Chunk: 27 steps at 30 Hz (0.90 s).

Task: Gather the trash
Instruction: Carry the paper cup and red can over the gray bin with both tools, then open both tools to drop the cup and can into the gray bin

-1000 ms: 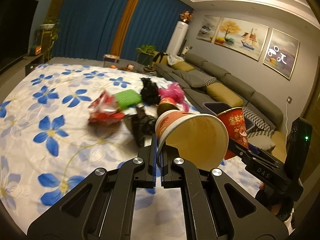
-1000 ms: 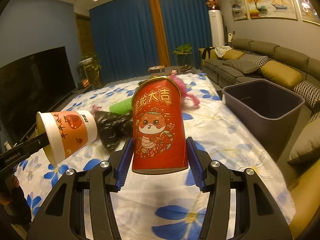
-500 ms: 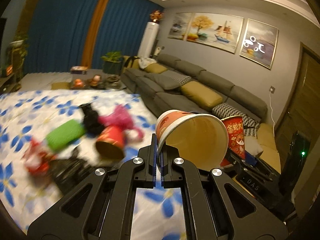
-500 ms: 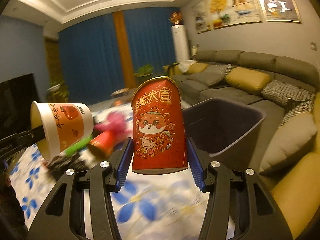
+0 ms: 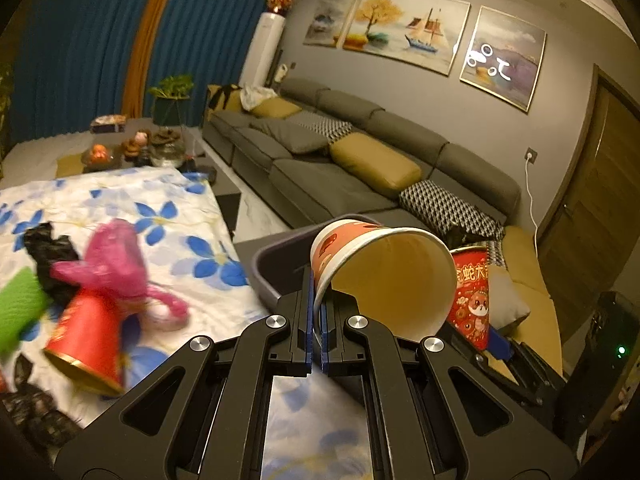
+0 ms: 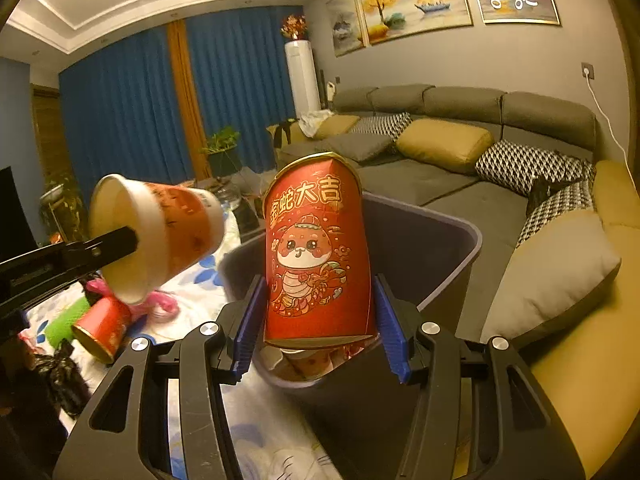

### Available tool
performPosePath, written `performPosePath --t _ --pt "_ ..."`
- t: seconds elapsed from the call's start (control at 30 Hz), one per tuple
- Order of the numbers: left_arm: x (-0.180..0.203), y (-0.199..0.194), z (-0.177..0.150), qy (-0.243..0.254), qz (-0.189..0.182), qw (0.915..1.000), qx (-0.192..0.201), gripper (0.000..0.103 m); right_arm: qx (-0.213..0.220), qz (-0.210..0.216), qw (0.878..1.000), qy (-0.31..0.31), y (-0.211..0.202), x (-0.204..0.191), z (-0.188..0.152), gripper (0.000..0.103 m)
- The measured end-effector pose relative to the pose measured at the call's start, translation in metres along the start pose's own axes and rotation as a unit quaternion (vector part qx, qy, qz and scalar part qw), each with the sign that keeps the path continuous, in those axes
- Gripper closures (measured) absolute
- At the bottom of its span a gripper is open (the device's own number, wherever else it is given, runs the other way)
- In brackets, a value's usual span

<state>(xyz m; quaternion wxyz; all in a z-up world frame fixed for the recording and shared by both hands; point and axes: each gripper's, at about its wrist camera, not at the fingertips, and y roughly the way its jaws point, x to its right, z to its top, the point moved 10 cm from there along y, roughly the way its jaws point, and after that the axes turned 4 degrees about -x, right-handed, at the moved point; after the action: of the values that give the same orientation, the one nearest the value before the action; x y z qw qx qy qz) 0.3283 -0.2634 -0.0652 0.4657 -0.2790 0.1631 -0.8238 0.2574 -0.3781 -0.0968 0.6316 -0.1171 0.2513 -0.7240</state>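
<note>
Trash in both hands: the left gripper pinches the white-orange cup by its rim, the right gripper clamps the red cup, both mid-frame over the grey bin, apparently for dropping.

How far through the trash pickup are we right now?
Done: a cup already lies in the dark grey plastic bin. In hand: the left gripper pinches an orange-and-white paper cup; the right gripper holds a red cartoon-printed paper cup over the bin. Left: another red cup, pink bag, black wrappers.
</note>
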Motion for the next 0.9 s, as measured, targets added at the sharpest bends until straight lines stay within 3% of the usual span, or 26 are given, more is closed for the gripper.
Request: performPosePath --t 0.37,0.9 --pt "0.002 0.058 -0.012 0.002 -0.009 0.9988 -0.049 0.101 -0.032 -0.002 0.999 -0.002 0.026 0.004 -0.011 0.050" --pt "0.000 0.083 -0.024 -0.015 -0.014 0.9955 -0.093 0.101 -0.046 -0.007 0.999 0.000 0.038 0.010 -0.016 0.049"
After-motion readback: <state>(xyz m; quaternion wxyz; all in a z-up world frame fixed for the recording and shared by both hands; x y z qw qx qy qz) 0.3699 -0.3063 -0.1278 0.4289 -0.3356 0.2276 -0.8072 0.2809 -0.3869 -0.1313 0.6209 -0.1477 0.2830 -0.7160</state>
